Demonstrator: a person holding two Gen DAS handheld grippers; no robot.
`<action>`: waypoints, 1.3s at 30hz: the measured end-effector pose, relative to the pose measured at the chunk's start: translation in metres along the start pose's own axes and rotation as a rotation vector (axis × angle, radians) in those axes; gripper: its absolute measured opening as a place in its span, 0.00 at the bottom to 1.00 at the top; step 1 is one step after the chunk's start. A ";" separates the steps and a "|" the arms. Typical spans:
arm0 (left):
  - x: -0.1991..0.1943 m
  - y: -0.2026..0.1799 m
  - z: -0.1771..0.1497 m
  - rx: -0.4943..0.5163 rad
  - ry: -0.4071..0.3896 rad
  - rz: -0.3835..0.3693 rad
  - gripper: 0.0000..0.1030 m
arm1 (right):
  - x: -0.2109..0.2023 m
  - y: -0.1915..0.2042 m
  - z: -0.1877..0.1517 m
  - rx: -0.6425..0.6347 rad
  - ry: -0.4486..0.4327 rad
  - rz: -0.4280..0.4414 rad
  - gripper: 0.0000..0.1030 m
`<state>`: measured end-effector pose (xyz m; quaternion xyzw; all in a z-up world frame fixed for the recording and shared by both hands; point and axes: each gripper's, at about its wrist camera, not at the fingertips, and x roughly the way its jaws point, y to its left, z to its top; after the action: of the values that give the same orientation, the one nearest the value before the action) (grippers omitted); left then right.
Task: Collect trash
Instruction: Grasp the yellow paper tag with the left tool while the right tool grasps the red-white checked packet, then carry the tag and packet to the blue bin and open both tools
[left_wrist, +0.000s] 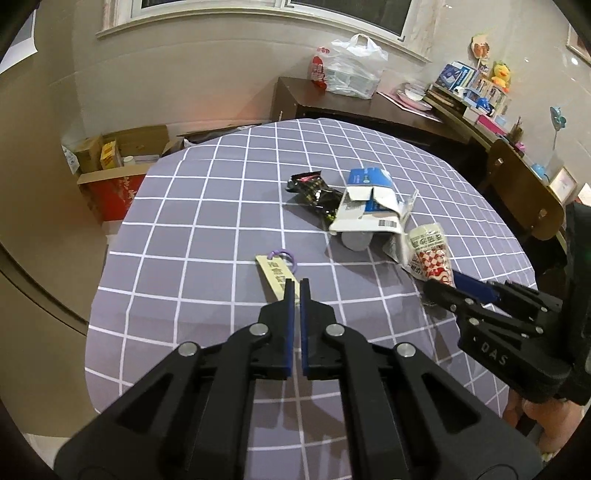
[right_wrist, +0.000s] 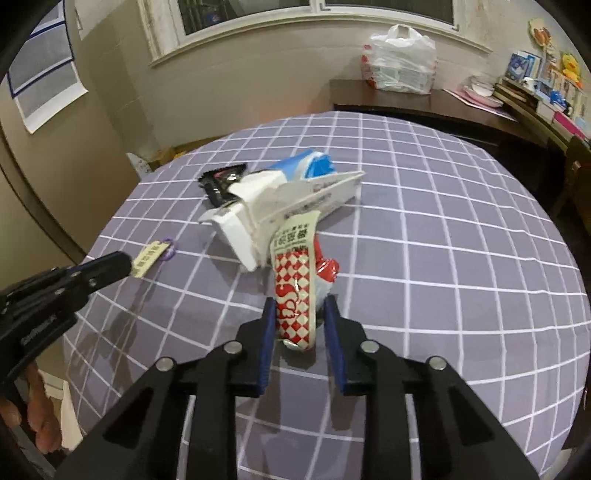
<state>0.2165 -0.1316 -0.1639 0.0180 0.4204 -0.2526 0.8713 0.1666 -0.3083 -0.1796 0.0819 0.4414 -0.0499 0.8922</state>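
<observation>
A red-and-white checkered snack wrapper (right_wrist: 295, 291) stands between the fingers of my right gripper (right_wrist: 301, 314), which is closed on its lower end; it also shows in the left wrist view (left_wrist: 430, 254). A torn white-and-blue carton (left_wrist: 369, 206) (right_wrist: 288, 199) and a black snack wrapper (left_wrist: 314, 192) (right_wrist: 221, 179) lie on the round table just beyond. My left gripper (left_wrist: 295, 291) is shut and empty, its tips over a yellow wooden tag with a purple ring (left_wrist: 275, 271) (right_wrist: 151, 256).
The round table has a purple checked cloth (left_wrist: 207, 221) (right_wrist: 443, 240). Cardboard boxes (left_wrist: 114, 162) sit on the floor at the left. A dark sideboard (left_wrist: 369, 107) behind holds a white plastic bag (left_wrist: 351, 66) and small items. A wooden chair (left_wrist: 524, 192) stands at the right.
</observation>
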 end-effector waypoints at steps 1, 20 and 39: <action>-0.002 -0.001 -0.001 0.002 -0.002 -0.001 0.02 | -0.002 -0.001 0.000 -0.001 -0.010 -0.006 0.35; 0.019 0.019 -0.008 -0.054 0.089 0.011 0.03 | 0.002 0.013 0.013 -0.193 -0.067 -0.075 0.13; 0.034 0.009 0.007 -0.010 0.049 0.067 0.18 | -0.027 0.014 0.022 -0.083 -0.120 0.095 0.09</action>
<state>0.2436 -0.1400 -0.1863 0.0340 0.4422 -0.2204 0.8688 0.1697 -0.2984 -0.1434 0.0625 0.3846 0.0058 0.9209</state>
